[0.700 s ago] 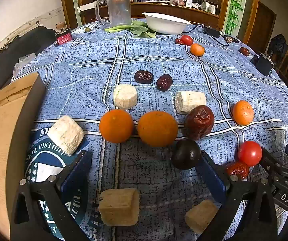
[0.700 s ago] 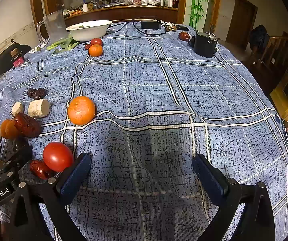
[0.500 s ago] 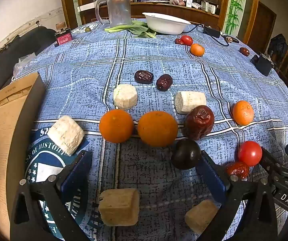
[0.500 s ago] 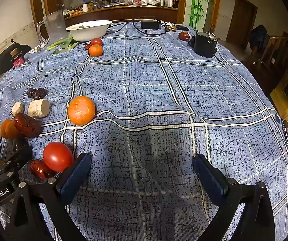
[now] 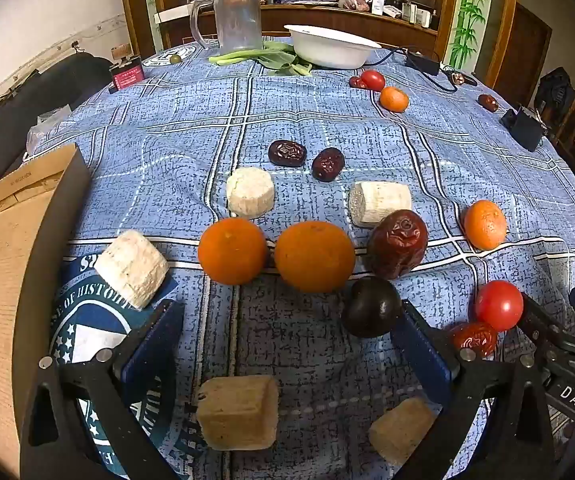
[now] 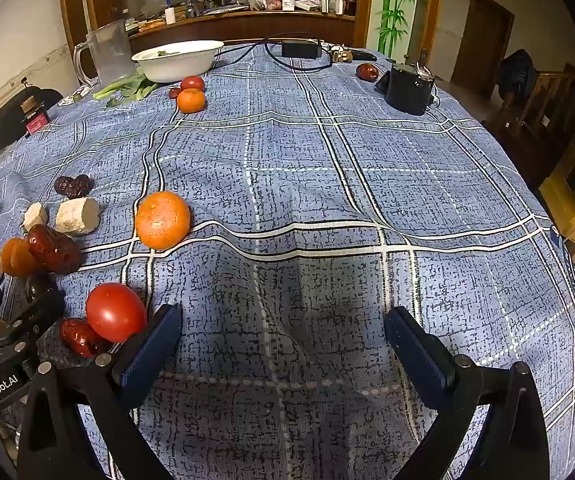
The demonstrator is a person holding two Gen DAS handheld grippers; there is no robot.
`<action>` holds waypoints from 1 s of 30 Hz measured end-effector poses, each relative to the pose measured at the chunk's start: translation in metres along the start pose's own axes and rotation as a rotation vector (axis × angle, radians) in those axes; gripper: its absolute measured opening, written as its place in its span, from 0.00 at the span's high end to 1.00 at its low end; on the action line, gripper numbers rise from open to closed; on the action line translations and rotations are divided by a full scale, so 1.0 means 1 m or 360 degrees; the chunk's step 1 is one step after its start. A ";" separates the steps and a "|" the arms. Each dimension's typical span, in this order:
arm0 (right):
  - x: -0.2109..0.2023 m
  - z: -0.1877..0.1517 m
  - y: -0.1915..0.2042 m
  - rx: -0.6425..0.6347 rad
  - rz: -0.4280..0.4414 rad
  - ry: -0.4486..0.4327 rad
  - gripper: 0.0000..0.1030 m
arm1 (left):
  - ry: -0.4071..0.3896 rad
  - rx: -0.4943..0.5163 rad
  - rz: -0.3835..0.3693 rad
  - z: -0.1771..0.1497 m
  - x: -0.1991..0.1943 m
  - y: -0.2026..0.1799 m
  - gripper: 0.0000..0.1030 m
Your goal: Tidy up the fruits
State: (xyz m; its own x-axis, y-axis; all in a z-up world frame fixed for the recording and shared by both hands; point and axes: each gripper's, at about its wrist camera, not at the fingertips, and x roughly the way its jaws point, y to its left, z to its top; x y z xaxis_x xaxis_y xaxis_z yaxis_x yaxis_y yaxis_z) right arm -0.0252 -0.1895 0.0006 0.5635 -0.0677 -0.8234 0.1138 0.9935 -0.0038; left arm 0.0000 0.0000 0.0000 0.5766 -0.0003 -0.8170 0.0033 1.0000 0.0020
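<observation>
In the left wrist view two oranges (image 5: 232,255) (image 5: 314,256), a big red date (image 5: 397,243) and a dark plum (image 5: 371,312) lie in a row just ahead of my open, empty left gripper (image 5: 287,344). A tomato (image 5: 498,305) and a small red date (image 5: 474,338) lie to its right, a smaller orange (image 5: 485,224) beyond. My right gripper (image 6: 283,348) is open and empty over bare cloth; the tomato (image 6: 115,312) sits by its left finger, the smaller orange (image 6: 162,220) ahead of it.
White chunks (image 5: 250,192) (image 5: 379,203) (image 5: 131,268), tan cubes (image 5: 237,412) and two dark dates (image 5: 287,153) lie among the fruit. A cardboard box (image 5: 11,264) stands at left. A white bowl (image 5: 329,46), pitcher (image 5: 237,16), greens, another tomato and orange (image 6: 190,100) lie far back.
</observation>
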 end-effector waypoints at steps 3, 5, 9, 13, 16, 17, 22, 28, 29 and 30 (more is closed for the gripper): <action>0.000 0.000 0.000 0.0002 0.0000 0.0001 0.01 | 0.0006 0.0002 0.0001 0.000 0.000 0.000 0.00; 0.000 0.000 0.000 0.0011 -0.0001 0.0008 0.01 | 0.0051 0.0029 -0.0013 0.002 0.000 0.000 0.00; -0.003 -0.002 0.003 0.0038 -0.0019 0.0076 0.01 | 0.0089 0.0095 -0.0062 0.002 0.001 0.001 0.00; -0.008 -0.009 0.001 0.0046 -0.0023 0.0082 0.01 | 0.0091 0.0078 -0.0136 -0.004 -0.015 0.007 0.04; -0.006 -0.005 0.002 0.0041 -0.0023 0.0088 0.01 | -0.0078 0.0098 -0.0097 -0.012 -0.049 0.010 0.04; -0.007 -0.006 0.001 0.0047 -0.0022 0.0093 0.01 | -0.0112 0.0100 -0.0101 -0.013 -0.057 0.012 0.04; -0.024 -0.014 -0.008 0.0195 -0.0013 0.0041 0.01 | -0.0219 0.0118 -0.0080 -0.025 -0.097 0.021 0.04; -0.076 -0.023 -0.012 0.0269 -0.0025 -0.0191 0.01 | -0.0293 0.0165 -0.0114 -0.041 -0.130 0.021 0.04; -0.083 -0.025 -0.011 0.0264 -0.0034 -0.0227 0.01 | -0.0314 0.0167 -0.0121 -0.042 -0.135 0.021 0.04; -0.093 -0.028 -0.010 0.0257 -0.0033 -0.0270 0.01 | -0.0335 0.0176 -0.0122 -0.044 -0.140 0.019 0.04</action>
State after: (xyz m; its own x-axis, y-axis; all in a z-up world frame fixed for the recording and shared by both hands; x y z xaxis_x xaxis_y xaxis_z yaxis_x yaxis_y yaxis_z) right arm -0.1015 -0.1905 0.0615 0.6876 -0.1160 -0.7167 0.2486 0.9651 0.0823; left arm -0.1168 0.0194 0.0893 0.7287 -0.0885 -0.6791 0.1365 0.9905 0.0174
